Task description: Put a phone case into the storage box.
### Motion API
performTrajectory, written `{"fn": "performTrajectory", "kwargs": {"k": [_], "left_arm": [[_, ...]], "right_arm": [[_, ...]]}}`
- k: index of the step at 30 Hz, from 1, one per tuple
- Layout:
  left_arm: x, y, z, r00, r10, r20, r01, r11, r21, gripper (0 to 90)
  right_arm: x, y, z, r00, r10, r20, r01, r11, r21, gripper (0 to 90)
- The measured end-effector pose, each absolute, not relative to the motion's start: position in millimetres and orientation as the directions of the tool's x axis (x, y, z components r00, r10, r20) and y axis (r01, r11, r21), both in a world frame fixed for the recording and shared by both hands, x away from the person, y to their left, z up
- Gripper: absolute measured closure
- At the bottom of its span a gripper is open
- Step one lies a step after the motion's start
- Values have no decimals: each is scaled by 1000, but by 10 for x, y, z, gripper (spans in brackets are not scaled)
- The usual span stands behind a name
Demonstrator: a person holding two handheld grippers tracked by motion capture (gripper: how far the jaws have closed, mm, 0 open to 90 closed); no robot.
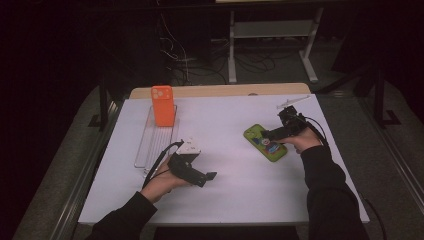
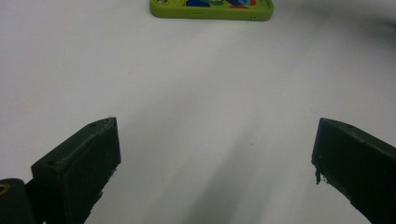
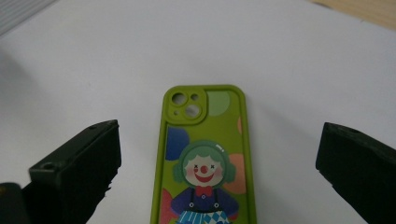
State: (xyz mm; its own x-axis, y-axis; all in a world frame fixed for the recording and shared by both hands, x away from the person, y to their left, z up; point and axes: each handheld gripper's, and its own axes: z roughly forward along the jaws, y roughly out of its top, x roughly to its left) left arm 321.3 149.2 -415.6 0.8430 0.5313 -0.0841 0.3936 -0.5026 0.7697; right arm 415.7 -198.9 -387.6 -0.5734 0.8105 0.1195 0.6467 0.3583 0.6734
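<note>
A green phone case printed with a clown lies flat on the white table, right of centre. My right gripper hovers over its near end, open, and the green phone case lies between the two wide-apart jaws without touching them. An orange phone case stands upright at the far end of a clear rack on the left. My left gripper rests low near the table's front, open, its jaws holding nothing. Far ahead of it lies the green phone case.
A syringe-like white stick lies at the table's far right corner. Cables and a metal stand sit on the dark floor beyond the table. A wooden strip runs along the far edge.
</note>
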Motion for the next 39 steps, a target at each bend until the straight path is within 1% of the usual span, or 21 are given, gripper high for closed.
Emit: {"fn": "performTrajectory", "kwargs": {"k": [10,17,23,24,28,30,39], "left_arm": [[3211,1488,-4166,846,528,-77,390,-513,765,8],[3213,1487,-4169,846,527,-77,390,-514,764,8],[3211,1485,-4172,847,527,-76,390,-517,762,8],[3204,1475,-4178,842,533,-88,398,-503,767,8],[3208,1477,-4179,844,529,-81,392,-508,767,8],[3204,1470,-4182,840,535,-93,403,-500,767,8],[3200,1465,-4185,837,540,-89,408,-509,758,8]], "right_arm": [[4140,-1925,-4174,-587,800,123,671,395,627,0],[4119,-1873,-4316,-597,797,88,679,445,584,0],[4113,-1868,-4401,-603,795,64,680,471,563,32],[4110,-1867,-4408,-607,793,57,677,478,560,38],[4093,-1854,-4423,-609,791,49,673,484,559,80],[4079,-1847,-4436,-610,791,39,671,490,557,126],[4063,-1845,-4452,-605,795,39,676,487,553,140]]}}
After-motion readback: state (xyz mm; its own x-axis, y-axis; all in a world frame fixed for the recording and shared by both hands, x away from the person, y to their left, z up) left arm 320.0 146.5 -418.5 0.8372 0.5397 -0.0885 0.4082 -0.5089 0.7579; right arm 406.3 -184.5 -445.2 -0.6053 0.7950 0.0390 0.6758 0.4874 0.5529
